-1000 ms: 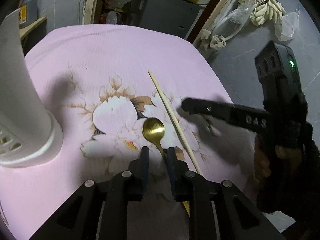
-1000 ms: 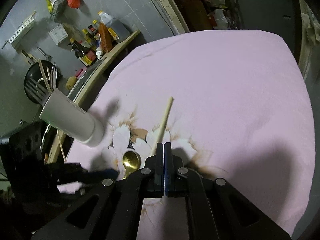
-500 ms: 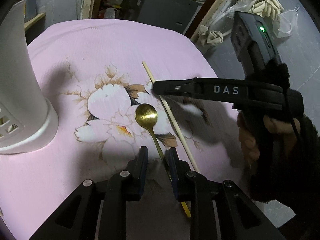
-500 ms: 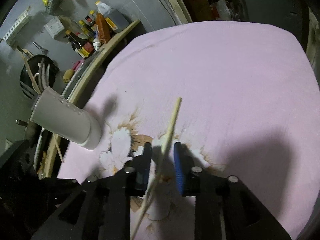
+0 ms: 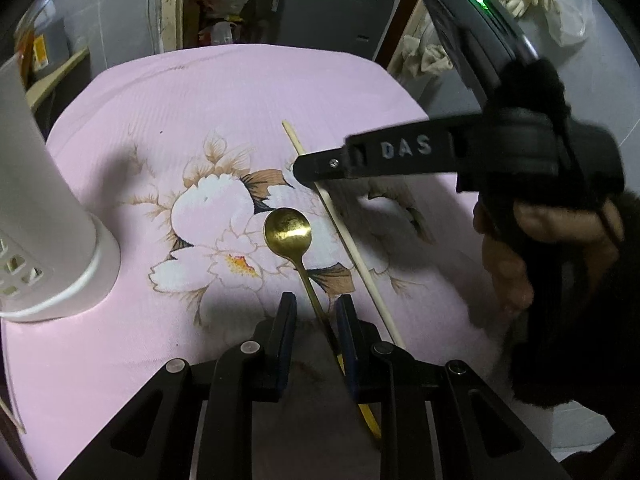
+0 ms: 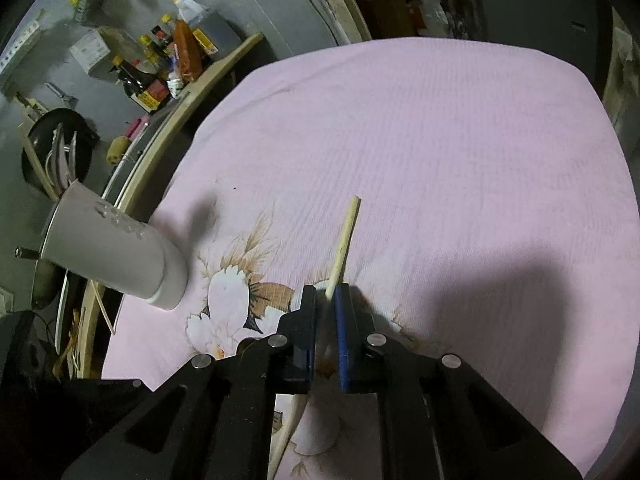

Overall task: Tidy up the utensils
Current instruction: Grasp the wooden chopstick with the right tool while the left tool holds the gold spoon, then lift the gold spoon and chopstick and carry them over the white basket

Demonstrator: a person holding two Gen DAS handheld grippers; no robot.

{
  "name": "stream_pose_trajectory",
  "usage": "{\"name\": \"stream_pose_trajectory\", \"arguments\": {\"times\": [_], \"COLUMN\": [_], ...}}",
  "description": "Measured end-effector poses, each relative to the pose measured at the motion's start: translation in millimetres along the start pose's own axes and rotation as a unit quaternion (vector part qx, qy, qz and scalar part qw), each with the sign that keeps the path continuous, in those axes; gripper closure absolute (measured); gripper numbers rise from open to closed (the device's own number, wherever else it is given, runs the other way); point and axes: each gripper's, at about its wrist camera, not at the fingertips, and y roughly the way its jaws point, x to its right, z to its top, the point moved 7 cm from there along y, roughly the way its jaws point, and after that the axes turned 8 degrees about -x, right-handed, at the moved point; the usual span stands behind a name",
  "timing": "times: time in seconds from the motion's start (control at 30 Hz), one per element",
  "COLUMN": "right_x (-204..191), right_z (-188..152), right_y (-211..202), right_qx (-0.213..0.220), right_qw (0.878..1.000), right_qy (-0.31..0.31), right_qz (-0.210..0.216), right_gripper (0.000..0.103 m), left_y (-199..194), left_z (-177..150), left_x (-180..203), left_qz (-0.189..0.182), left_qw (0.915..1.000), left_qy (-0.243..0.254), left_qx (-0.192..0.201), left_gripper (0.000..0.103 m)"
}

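A gold spoon [image 5: 288, 232] lies on the pink flowered cloth [image 5: 224, 92]. Its thin handle runs back between the fingers of my left gripper [image 5: 317, 312], which stands open around it with a gap on either side. A wooden chopstick [image 5: 348, 240] lies just right of the spoon. My right gripper [image 6: 325, 300] straddles the chopstick [image 6: 344, 236] near its far end. Its jaws are closing; the stick sits against the blue right pad, and a gap is left on the other side. From the left wrist view the right gripper [image 5: 298, 168] reaches in from the right.
A white perforated utensil holder [image 5: 44, 200] stands at the left of the cloth [image 6: 116, 256], with forks and chopsticks sticking out of it. A hand [image 5: 540, 248] grips the right tool. A shelf of sauce bottles [image 6: 160, 68] runs beyond the table's left edge.
My right gripper was shut above the chopstick, opened, came down astride it and has narrowed again. In the left wrist view it slid leftward over the stick. The left gripper stays around the spoon handle.
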Motion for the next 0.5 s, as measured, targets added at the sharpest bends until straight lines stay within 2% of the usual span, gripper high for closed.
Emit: {"name": "stream_pose_trajectory", "arguments": {"times": [0.1,0.17,0.23,0.37,0.5], "right_x": [-0.5,-0.4,2.4,10.7,8.7], "right_z": [-1.7,-4.1,-9.2,-27.1,-49.7], "right_y": [1.5,1.3,-1.2,-21.9,-57.2], "right_qx": [-0.005,-0.004,0.000,0.033,0.102], "right_qw": [1.000,1.000,1.000,0.997,0.990], "right_qy": [0.008,0.013,0.027,0.062,0.078], "right_qz": [-0.009,-0.009,-0.001,0.034,0.061], "right_gripper": [0.097,0.098,0.099,0.099,0.099], "left_y": [1.7,-1.8,-2.6,-12.3,-34.4], "left_z": [4.0,1.7,4.2,-0.4,-14.1], "left_x": [2.2,-2.7,-6.2,-19.0,-24.9], "left_qz": [0.027,0.026,0.014,-0.041,-0.055], "left_qw": [0.9996,0.9996,0.9997,0.9967,0.9932], "left_qy": [0.006,-0.001,-0.017,-0.069,-0.090], "left_qx": [-0.007,-0.012,-0.013,0.009,0.051], "left_gripper": [0.093,0.097,0.099,0.099,0.099]}}
